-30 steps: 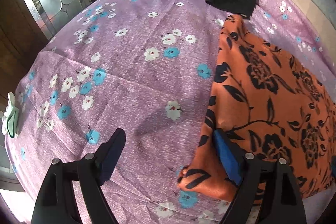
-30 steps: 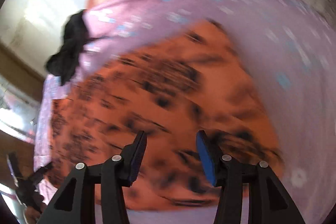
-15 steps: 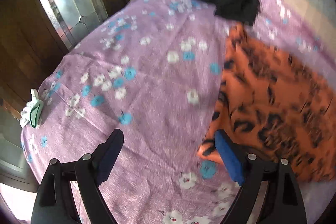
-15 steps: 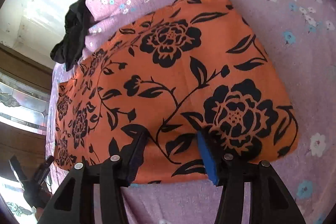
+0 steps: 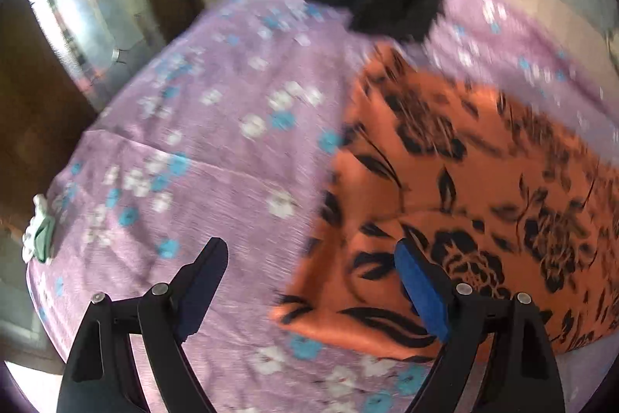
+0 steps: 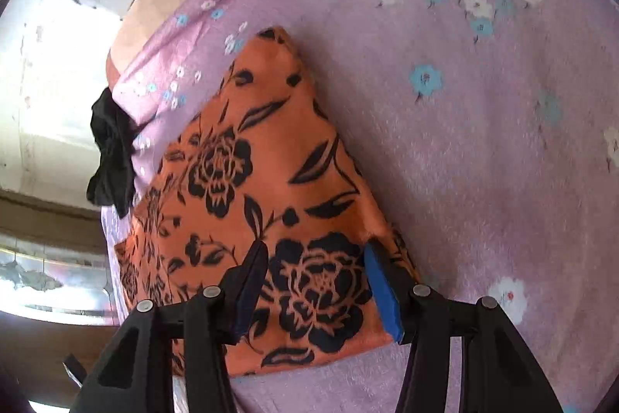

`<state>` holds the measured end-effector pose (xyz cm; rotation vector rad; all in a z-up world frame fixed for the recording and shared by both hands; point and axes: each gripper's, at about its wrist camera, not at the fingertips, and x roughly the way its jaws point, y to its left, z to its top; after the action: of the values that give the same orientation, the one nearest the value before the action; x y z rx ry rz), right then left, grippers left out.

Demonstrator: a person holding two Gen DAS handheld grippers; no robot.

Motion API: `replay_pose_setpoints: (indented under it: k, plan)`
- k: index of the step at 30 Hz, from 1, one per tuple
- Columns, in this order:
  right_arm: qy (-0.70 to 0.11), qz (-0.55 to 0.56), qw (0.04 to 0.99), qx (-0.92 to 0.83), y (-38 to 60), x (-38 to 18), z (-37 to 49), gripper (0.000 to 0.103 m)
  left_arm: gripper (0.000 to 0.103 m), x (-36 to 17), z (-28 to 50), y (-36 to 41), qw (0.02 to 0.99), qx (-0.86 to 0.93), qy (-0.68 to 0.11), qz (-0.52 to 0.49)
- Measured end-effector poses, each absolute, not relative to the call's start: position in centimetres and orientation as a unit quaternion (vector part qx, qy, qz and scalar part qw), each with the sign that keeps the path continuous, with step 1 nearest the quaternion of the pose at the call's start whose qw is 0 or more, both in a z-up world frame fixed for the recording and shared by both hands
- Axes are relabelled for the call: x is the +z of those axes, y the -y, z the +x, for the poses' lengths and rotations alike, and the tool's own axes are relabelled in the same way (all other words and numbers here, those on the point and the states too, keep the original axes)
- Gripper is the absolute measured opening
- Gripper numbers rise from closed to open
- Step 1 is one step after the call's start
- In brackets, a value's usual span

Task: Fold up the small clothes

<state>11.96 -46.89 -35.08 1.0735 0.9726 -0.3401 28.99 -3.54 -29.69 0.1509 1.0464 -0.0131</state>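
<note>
A home, likely a bedroom: a bed covered by a purple floral bedsheet [image 5: 216,149], a dark wooden door with leaded patterned glass [image 5: 73,14] beside it, plain pale walls [image 6: 58,72], and clothes lying about.

Patterned garment [image 5: 483,188] lies on the bedsheet [image 5: 216,149] (dark clothes [image 5: 383,6] behind).

Orange floral cloth [image 5: 483,188] on purple sheet [image 5: 216,149]
</note>
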Motion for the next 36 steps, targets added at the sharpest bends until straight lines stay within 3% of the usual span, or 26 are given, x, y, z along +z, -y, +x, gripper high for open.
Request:
replay_pose_setpoints:
  k: [9, 12, 17, 19, 24, 29, 31, 32, 36]
  plan:
    - [-0.372, 0.41, 0.818, -0.153, 47.5, -30.8, 18.1, 0.057, 0.089, -28.9, 30.6, 4.7, 0.869, -0.023, -0.492, 0.054]
    - [-0.338, 0.435, 0.823, -0.135, 49.5, -31.6, 21.5, 0.057, 0.089, -29.1, 31.6, 4.3, 0.861, -0.027, -0.507, 0.041]
    - [-0.37, 0.47, 0.788, -0.143, 51.7, -36.3, 26.2, 0.058, 0.09, -31.2, 32.4, 2.5, 0.829, -0.046, -0.556, -0.029]
    - [-0.357, 0.479, 0.786, -0.159, 51.5, -35.6, 26.2, 0.058, 0.09, -31.0, 32.5, 2.1, 0.828, -0.048, -0.558, -0.028]
    - [-0.361, 0.444, 0.818, -0.051, 45.0, -30.3, 28.3, 0.059, 0.09, -30.6, 31.7, 0.6, 0.827, -0.043, -0.559, -0.04]
    - [-0.371, 0.407, 0.829, 0.102, 32.0, -27.2, 32.2, 0.059, 0.09, -30.6, 30.4, -0.8, 0.827, -0.053, -0.559, -0.04]
    - [-0.385, 0.407, 0.817, 0.135, 27.9, -27.8, 34.4, 0.047, 0.09, -30.8, 30.1, -1.3, 0.823, -0.058, -0.563, -0.051]
    - [-0.396, 0.399, 0.814, 0.144, 25.8, -28.2, 35.7, 0.031, 0.09, -30.8, 30.0, -1.6, 0.822, -0.06, -0.563, -0.054]
    - [-0.454, 0.374, 0.792, 0.164, 19.2, -30.6, 41.1, 0.028, 0.09, -30.8, 30.1, -2.3, 0.821, -0.064, -0.566, -0.052]
